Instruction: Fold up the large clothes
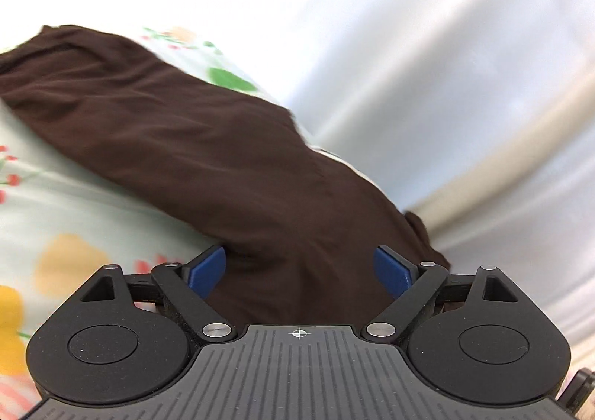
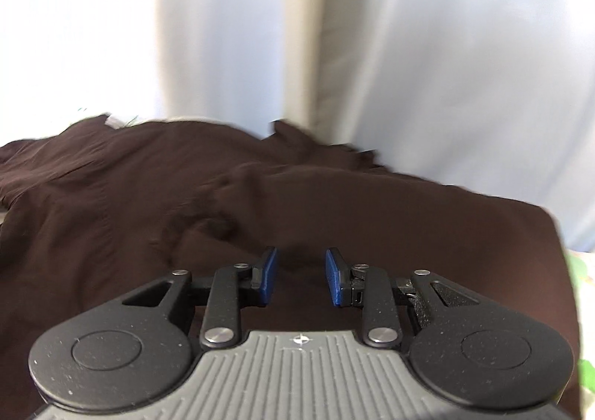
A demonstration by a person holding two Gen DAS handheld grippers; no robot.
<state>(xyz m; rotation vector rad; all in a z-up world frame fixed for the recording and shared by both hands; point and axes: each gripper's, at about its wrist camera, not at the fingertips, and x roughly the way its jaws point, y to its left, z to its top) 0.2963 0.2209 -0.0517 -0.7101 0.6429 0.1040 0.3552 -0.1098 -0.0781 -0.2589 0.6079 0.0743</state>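
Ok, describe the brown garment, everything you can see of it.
The brown garment is dark, plain, thin-looking cloth, wrinkled and bunched rather than folded flat. In the left wrist view a long part stretches away over a pale floral sheet. In the right wrist view it spreads wide, with rumpled folds at the far edge. Both the left tool and right tool sit open right at it, gripping nothing.

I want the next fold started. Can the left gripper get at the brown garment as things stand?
Probably yes: the left gripper is open, the brown garment lies between its fingers, nothing in between.
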